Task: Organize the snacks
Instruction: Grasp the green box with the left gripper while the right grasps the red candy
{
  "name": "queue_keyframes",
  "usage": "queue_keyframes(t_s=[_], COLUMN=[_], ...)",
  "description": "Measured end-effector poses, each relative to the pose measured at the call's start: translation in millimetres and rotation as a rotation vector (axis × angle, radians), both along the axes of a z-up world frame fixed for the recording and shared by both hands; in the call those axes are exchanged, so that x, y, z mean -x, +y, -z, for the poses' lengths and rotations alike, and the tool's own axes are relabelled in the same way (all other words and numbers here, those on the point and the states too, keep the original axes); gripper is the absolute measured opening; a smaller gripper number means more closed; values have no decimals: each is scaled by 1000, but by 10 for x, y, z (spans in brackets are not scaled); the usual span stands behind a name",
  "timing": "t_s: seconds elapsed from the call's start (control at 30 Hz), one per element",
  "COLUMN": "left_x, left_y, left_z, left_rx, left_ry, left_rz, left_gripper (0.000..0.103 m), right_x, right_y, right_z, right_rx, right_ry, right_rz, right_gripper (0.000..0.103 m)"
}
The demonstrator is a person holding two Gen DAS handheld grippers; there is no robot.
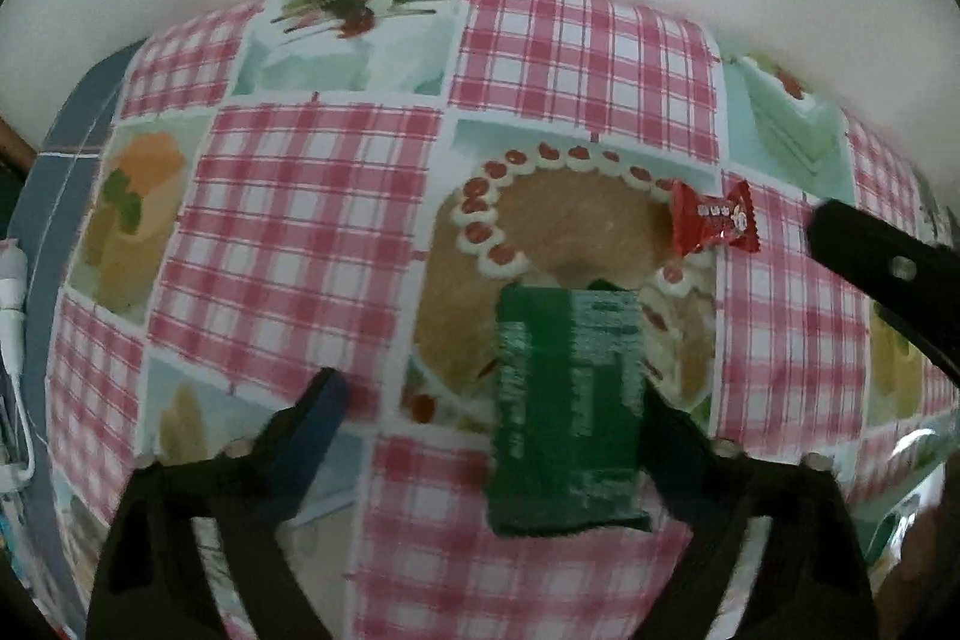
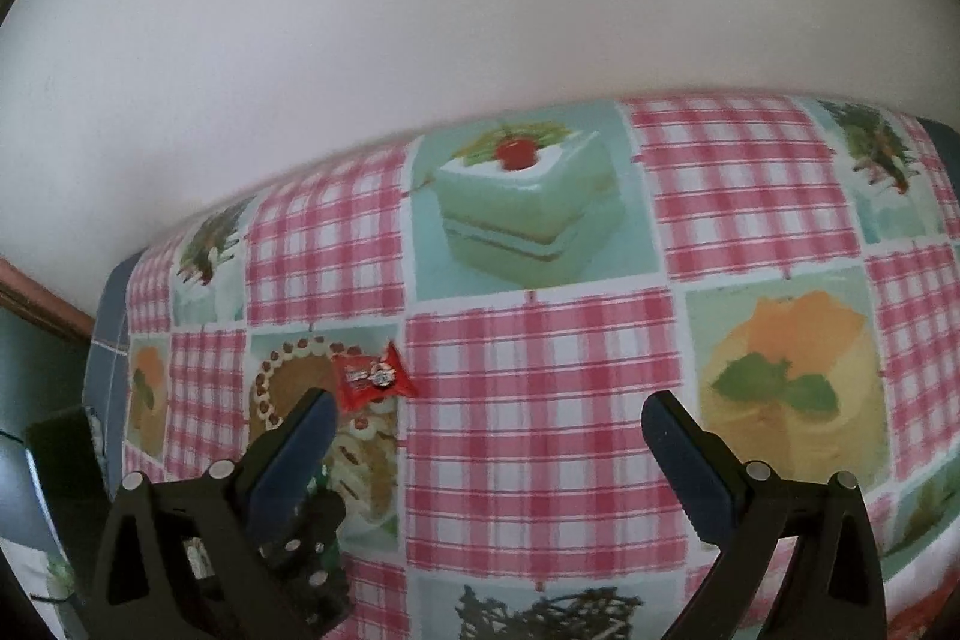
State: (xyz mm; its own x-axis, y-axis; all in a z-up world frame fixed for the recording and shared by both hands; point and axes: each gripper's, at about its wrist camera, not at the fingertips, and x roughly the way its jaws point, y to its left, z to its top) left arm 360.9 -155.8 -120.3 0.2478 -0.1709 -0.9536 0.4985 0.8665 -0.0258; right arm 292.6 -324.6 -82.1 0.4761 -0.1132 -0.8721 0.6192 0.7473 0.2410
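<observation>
the left gripper (image 1: 486, 400) stands spread, its right finger against a green packet (image 1: 567, 412), its left finger clear; centre the packet before squeezing. the right gripper (image 2: 483, 430) hangs released over bare tablecloth (image 2: 540, 400). the red candy (image 1: 714, 217) lies beyond the fingertips.

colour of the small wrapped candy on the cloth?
Red with white print; the candy shows best in the left wrist view.
</observation>
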Motion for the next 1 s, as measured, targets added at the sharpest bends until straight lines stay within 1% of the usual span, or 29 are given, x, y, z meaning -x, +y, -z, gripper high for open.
queue_keyframes(t_s=[0.03, 0.07, 0.1, 0.13, 0.17, 0.27, 0.33, 0.4, 0.43, 0.5, 0.53, 0.6, 0.67, 0.7, 0.77, 0.87, 0.9, 0.97, 1.0], left_x=[4, 6, -4, -27, -42, -92, -211, -293, -329, -396, -418, -438, -454, -463, -440, -482, -456, -454, -475], left_y=[36, 103, 155, 185, 228, 373, 469, 591, 651, 749, 788, 827, 868, 857, 880, 935, 918, 939, 873], left_z=[-17, -48, -69, -91, -102, -122, -106, -108, -106, -101, -98, -98, -98, -127, -133, -102, -148, -133, -92], left_rx=[3, 8, 10, 10, 13, 13, 3, -6, -6, 8, 12, 15, 15, 17, 20, 21, 19, 14, 11], left_ry=[-8, -17, -23, -27, -30, -55, -77, -100, -105, -101, -100, -104, -113, -115, -116, -116, -117, -122, -123], left_rz=[5, 11, 15, 18, 20, 7, -18, -41, -49, -53, -53, -47, -45, -46, -47, -50, -52, -52, -52], left_gripper=[70, 64, 52, 44, 42, 42, 42, 42, 42, 42, 42, 42, 42, 42, 42, 42, 42, 42, 42], right_x=[-32, -76, -115, -156, -210, -319, -397, -466, -506, -599, -641, -696, -795, -816, -894, -930, -935, -964, -973], right_y=[31, 68, 100, 137, 186, 282, 335, 375, 396, 446, 474, 514, 583, 612, 733, 788, 791, 824, 835], right_z=[23, 49, 74, 96, 119, 146, 160, 176, 192, 236, 249, 255, 274, 274, 269, 265, 283, 295, 295], right_rx=[0, 2, 5, 9, 16, 37, 60, 77, 85, 108, 123, 141, 156, 166, 183, 189, 192, 203, 205], right_ry=[2, 8, 14, 19, 24, 39, 49, 60, 69, 94, 104, 110, 121, 128, 140, 145, 151, 160, 161], right_rz=[-8, -19, -29, -38, -52, -82, -100, -118, -126, -141, -145, -150, -155, -159, -165, -172, -178, -184, -188], right_gripper=[101, 99, 97, 96, 93, 88, 84, 76, 74, 64, 62, 53, 49, 45, 41, 39, 38, 37, 36])
